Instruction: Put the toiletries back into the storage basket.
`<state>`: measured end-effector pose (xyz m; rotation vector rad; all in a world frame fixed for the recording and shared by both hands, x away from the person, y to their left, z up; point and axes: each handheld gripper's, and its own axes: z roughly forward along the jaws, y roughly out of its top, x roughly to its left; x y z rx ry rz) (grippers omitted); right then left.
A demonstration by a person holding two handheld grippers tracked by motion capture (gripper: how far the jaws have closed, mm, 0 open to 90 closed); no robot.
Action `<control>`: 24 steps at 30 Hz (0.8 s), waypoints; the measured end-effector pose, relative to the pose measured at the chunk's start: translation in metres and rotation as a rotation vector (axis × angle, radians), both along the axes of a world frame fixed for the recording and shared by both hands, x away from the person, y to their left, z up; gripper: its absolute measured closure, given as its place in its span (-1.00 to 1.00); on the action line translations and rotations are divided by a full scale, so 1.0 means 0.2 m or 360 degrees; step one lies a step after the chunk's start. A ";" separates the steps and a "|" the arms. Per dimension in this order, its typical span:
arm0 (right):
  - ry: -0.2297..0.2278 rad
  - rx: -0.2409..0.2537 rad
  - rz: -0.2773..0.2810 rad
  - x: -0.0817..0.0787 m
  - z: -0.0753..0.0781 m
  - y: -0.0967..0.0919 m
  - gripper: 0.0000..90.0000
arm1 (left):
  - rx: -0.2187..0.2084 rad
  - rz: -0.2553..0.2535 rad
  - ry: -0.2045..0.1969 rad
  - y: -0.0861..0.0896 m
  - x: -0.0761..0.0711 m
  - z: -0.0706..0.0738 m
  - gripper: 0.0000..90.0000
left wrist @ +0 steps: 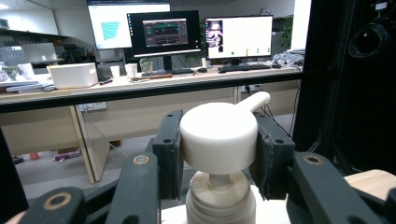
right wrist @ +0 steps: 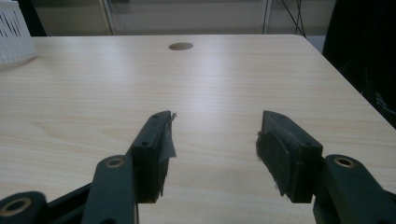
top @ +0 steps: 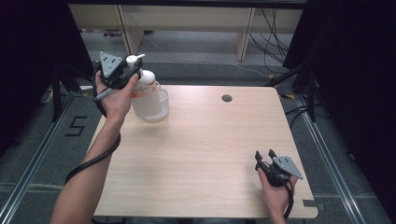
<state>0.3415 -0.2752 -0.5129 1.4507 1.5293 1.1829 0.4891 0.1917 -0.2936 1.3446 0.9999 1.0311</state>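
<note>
Fingers (left wrist: 167, 154) of the left gripper (left wrist: 218, 151) are clamped on the white pump head (left wrist: 219, 135) of a soap bottle (top: 145, 91), 1 pad on each side; the left gripper view shows this contact, plus 3 monitors (left wrist: 163, 32) on a desk beyond. From the high view, the bottle sits in a clear container (top: 159, 106) at the table's (top: 205, 154) far left corner. Near the table's right front corner, the right gripper (right wrist: 215, 140) hovers with jaws apart, holding nothing.
</note>
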 end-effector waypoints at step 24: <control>0.0012 -0.0026 0.0005 0.00 0.00 0.00 0.00 | 0.0007 0.0020 -0.0017 -0.01 0.07 0.07 0.30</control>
